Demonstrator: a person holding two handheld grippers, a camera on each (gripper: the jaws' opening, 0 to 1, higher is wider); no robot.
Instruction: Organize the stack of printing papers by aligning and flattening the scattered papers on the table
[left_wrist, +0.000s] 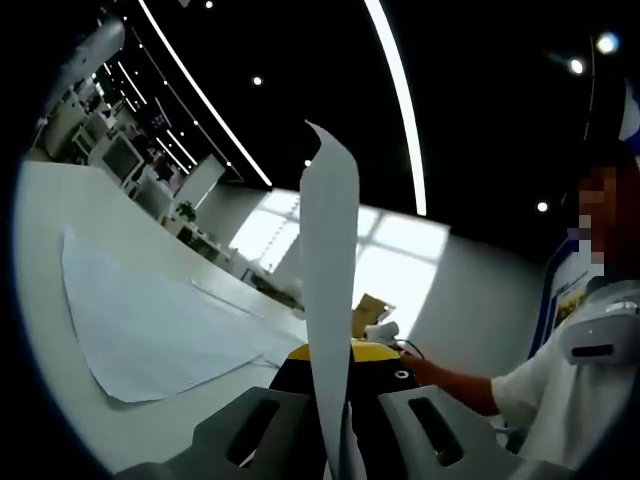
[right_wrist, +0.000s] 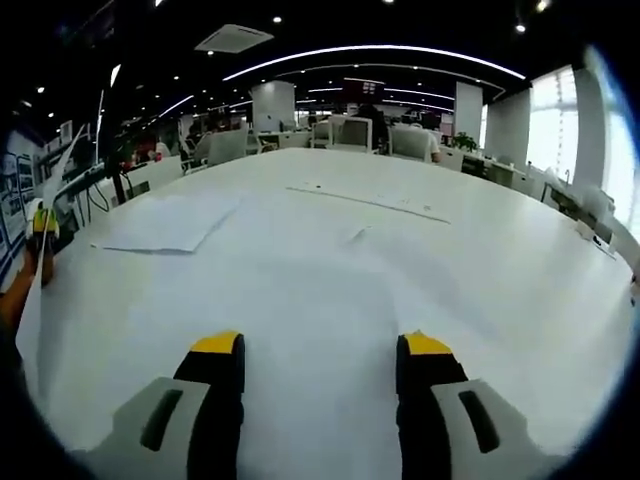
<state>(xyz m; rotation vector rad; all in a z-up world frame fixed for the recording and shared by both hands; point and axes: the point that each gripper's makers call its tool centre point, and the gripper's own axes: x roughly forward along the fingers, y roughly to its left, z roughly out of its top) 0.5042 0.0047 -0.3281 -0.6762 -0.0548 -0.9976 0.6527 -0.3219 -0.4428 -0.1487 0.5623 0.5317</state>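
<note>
Pinched upright in the left gripper (left_wrist: 335, 425), one white sheet (left_wrist: 330, 300) stands curled on edge; more papers (left_wrist: 150, 320) lie fanned flat on the table (right_wrist: 400, 280), right gripper (right_wrist: 320, 365) released above it

A broad white table (right_wrist: 420, 270) spreads out ahead of the right gripper (right_wrist: 318, 375), whose parted jaws hover over bare tabletop. Ahead and to that gripper's left, a loose stack of white papers (right_wrist: 165, 225) lies flat on the surface. From the left gripper's side, the same papers (left_wrist: 150, 320) lie fanned, corners misaligned.
</note>
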